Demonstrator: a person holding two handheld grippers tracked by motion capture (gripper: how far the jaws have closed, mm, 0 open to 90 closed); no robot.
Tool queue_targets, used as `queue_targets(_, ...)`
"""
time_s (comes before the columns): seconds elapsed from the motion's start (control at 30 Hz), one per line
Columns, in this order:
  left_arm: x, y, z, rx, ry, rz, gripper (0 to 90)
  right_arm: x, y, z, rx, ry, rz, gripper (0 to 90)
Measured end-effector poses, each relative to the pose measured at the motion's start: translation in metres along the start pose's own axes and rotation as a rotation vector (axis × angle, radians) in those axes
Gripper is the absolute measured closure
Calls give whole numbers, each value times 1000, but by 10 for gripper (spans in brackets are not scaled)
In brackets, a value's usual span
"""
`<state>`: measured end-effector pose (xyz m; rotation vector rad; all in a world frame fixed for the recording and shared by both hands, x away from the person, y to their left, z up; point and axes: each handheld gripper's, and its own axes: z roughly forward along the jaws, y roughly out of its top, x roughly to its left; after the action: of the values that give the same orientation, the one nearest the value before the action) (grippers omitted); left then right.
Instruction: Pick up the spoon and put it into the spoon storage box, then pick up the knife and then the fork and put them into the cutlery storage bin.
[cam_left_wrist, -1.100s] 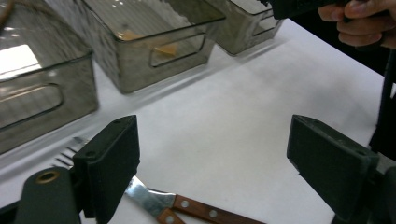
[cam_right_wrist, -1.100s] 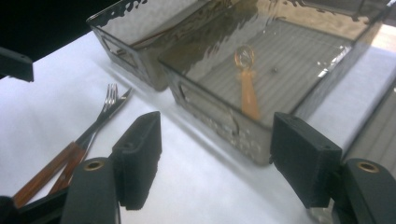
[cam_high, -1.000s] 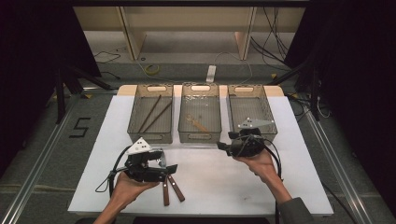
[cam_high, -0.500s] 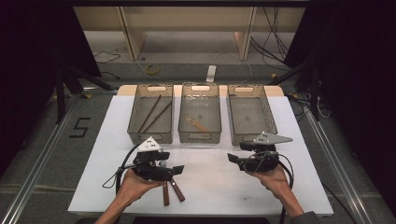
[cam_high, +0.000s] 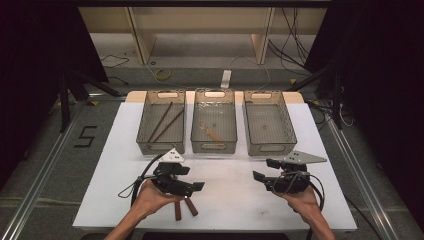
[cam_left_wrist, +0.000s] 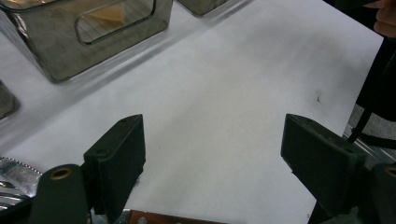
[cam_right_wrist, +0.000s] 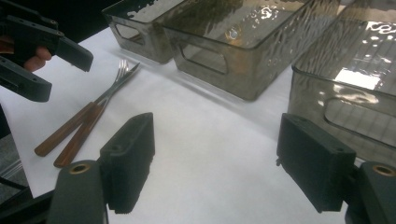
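Note:
A fork (cam_right_wrist: 114, 86) and a knife (cam_right_wrist: 77, 137), both with wooden handles, lie side by side on the white table (cam_high: 230, 200) at the front left. Their handles (cam_high: 183, 208) stick out from under my left gripper (cam_high: 192, 178), which hovers just above them, open and empty. The left gripper view has its wide jaws (cam_left_wrist: 210, 140) over bare table, with a wooden handle (cam_left_wrist: 159, 218) and a serrated blade (cam_left_wrist: 14, 173) at the bottom edge. At the front right my right gripper (cam_high: 264, 170) points left, open and empty (cam_right_wrist: 215, 135), facing the cutlery and the left gripper (cam_right_wrist: 37, 51).
Three clear bins stand in a row at the back of the table. The left bin (cam_high: 144, 134) holds two brown sticks (cam_high: 165, 122), the middle bin (cam_high: 196, 131) a small wooden-handled utensil (cam_high: 212, 132), and the right bin (cam_high: 289, 131) looks empty. Cables trail from both grippers.
My right gripper has drawn back from the right bin toward the front right of the table and turned left. The left gripper shifted slightly right over the cutlery.

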<state>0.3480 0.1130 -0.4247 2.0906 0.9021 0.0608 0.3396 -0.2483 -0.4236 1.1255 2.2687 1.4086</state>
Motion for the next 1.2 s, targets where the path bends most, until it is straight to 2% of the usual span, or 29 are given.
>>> queue_targets(0.33,-4,-3,10,89,-16,12,247,-1,-15,-11,15,-19,19,277)
queue_targets(0.73,-5,-5,17,148,-25,18,291,3,-26,-19,13,-18,25,277)
queue_targets(1.0,-14,-8,25,208,-29,67,456,7,-30,-21,25,-11,22,277)
queue_targets(1.07,-14,-8,26,218,-35,69,500,7,-30,-22,27,-9,20,278)
queue_targets(1.2,-16,-10,30,247,-31,86,629,7,-30,-20,32,-5,14,277)
